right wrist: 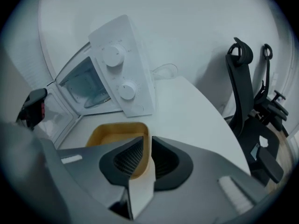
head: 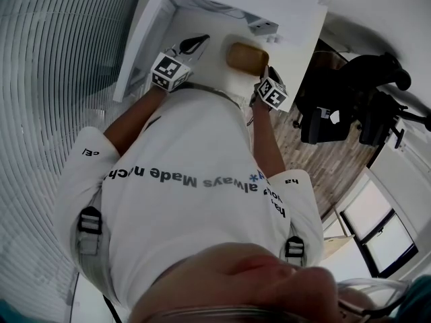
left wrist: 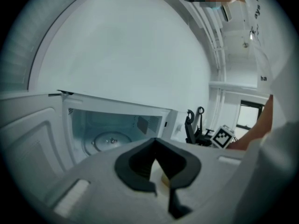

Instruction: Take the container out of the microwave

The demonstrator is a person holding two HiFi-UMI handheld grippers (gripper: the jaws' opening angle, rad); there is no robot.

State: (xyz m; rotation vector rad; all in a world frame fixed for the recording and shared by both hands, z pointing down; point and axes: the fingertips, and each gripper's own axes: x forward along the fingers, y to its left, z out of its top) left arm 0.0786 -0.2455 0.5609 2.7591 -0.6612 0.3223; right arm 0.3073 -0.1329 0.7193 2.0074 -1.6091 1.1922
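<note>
The container (right wrist: 112, 134) is already out, sitting on the table (right wrist: 196, 111) with the open microwave (right wrist: 122, 73) at its 11 o'clock. The right gripper (right wrist: 148, 143) has its jaws a little apart, one each side of the near wall, not squeezing, I think. It should open wider, then pull straight back so nothing tips. The left gripper (left wrist: 155, 144), at the container's 9 o'clock, is pinched together, empty.

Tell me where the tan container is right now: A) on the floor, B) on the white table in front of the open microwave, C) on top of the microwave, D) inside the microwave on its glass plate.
B: the container sits on the table outside the microwave, one of its walls between the right tongs, and the glass plate inside is bare.
</note>
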